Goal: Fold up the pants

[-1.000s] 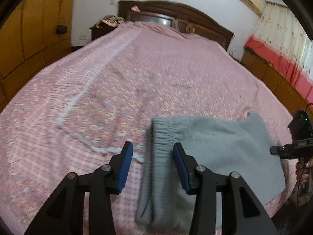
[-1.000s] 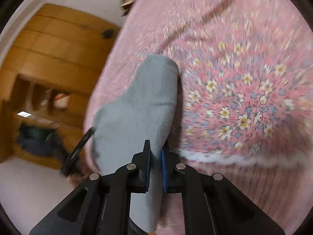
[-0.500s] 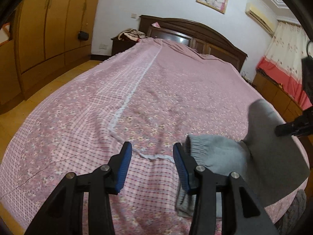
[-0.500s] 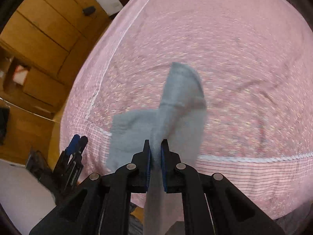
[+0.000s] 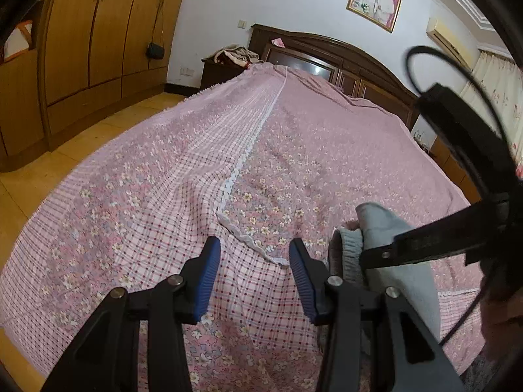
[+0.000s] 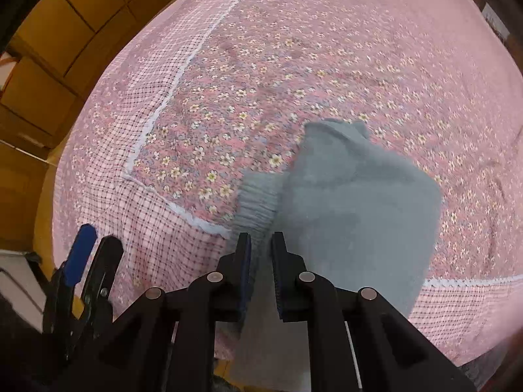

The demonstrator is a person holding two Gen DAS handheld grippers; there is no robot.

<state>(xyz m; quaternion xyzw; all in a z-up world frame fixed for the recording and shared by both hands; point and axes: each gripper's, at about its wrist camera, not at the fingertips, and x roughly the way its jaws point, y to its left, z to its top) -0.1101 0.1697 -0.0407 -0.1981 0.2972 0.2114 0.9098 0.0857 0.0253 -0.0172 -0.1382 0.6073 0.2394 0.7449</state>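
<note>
No containers appear in either view; I log only the bed [image 5: 170, 176], covered by a pink bedspread [image 6: 327, 65] with a flowered centre panel, a checked border and a white lace strip between them.

The pants [image 6: 356, 202] are grey, of a soft fleecy cloth, with a ribbed elastic waistband [image 6: 258, 202]. In the right wrist view they lie bunched and partly folded over themselves near the foot edge of the bed, the waistband turned toward the left side of the picture and the bulk of the cloth humped up to the right of it. A fold of the cloth runs down between the fingers of my right gripper [image 6: 261, 261].

Right gripper: the fingers stand close together with a narrow gap, and grey cloth sits in that gap — I read it as pinching the pants near the waistband. In the left wrist view the same gripper reaches in from the right, its tip at the cloth.

Left gripper [image 5: 251, 261]: fingers spread wide, nothing between them, held above the checked border just left of the pants and not touching them.

A wardrobe [image 5: 98, 32] and a dark headboard [image 5: 343, 55] stand beyond the bed.
</note>
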